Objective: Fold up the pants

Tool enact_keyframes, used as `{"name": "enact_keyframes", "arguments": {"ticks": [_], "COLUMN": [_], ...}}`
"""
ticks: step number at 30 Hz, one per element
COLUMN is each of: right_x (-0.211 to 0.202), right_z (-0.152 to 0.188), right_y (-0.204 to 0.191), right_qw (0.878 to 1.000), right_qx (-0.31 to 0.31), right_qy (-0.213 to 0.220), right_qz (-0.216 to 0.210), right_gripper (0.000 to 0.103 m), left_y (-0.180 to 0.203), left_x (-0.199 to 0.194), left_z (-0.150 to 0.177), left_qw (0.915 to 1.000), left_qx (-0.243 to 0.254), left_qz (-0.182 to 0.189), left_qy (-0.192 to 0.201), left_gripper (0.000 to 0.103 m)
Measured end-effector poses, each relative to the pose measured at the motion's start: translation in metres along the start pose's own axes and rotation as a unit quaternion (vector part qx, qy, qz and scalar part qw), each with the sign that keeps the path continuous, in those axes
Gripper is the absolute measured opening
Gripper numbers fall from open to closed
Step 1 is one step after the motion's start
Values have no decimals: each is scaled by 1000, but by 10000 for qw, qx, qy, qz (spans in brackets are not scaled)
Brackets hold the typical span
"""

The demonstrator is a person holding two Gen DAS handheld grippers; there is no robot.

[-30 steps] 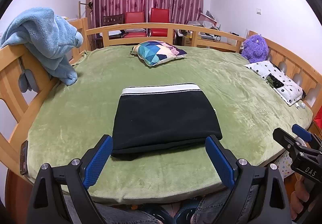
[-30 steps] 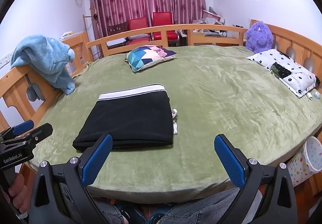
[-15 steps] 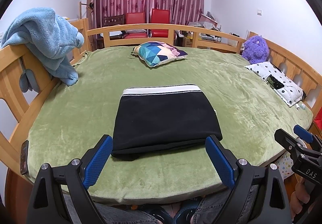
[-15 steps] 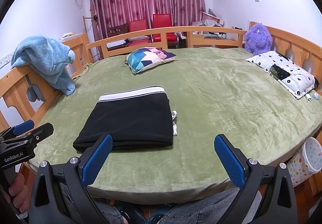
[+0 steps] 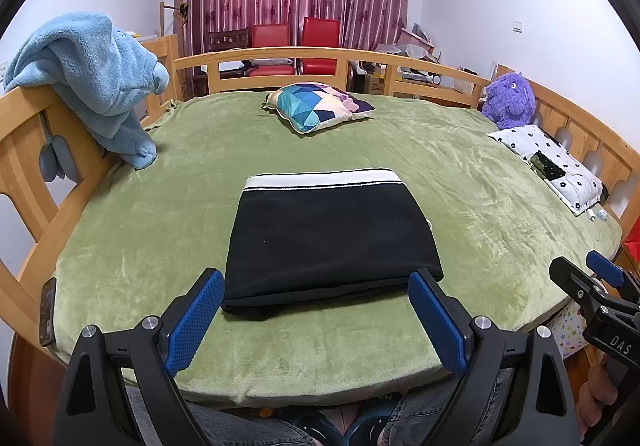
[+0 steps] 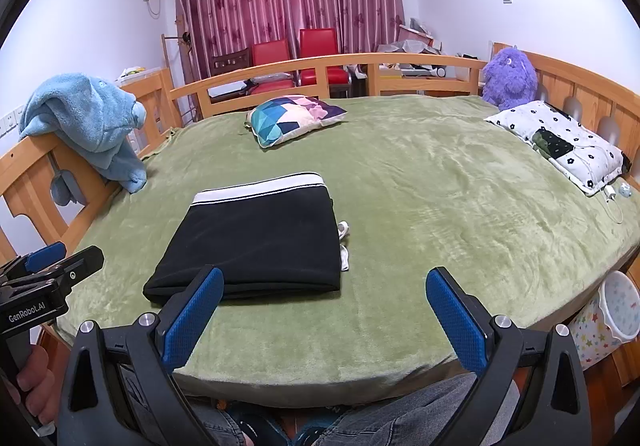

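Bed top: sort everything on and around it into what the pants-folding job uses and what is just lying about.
Job:
folded black pants
left gripper, jaws open
right gripper, jaws open

Lying about:
geometric cushion
blue plush blanket over the rail
purple plush toy
floral pillow
red chairs

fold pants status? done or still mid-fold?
Looks done: the black pants lie as a compact folded rectangle on the green blanket, white waistband at the far edge. In hand: nothing; the left gripper and right gripper are both open, short of the cloth. Left: perhaps tucking the white drawstring ends that stick out at the right side; otherwise nothing visible.
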State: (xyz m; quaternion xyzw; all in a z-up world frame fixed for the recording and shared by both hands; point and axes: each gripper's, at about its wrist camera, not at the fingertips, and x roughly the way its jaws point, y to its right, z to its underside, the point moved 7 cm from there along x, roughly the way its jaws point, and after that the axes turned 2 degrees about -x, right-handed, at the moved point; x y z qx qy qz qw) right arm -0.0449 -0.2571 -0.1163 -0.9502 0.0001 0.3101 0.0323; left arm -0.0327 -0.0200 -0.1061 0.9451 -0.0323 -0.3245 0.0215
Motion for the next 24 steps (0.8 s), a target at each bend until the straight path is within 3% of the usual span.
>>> {"name": "enact_keyframes", "arguments": {"ticks": [24], "right_x": [-5], "right_z": [-4], "right_y": [-3], "right_qw": [9999], "right_qx": [86], "right_qy": [58], "right_qz": [40], "right_gripper": [100], "left_y": [15], "left_x": [-8], "left_z": [0], "left_qw": [9999], "left_qx": [-73], "left_qz": [-49], "left_qy": [70], "left_gripper": [94]}}
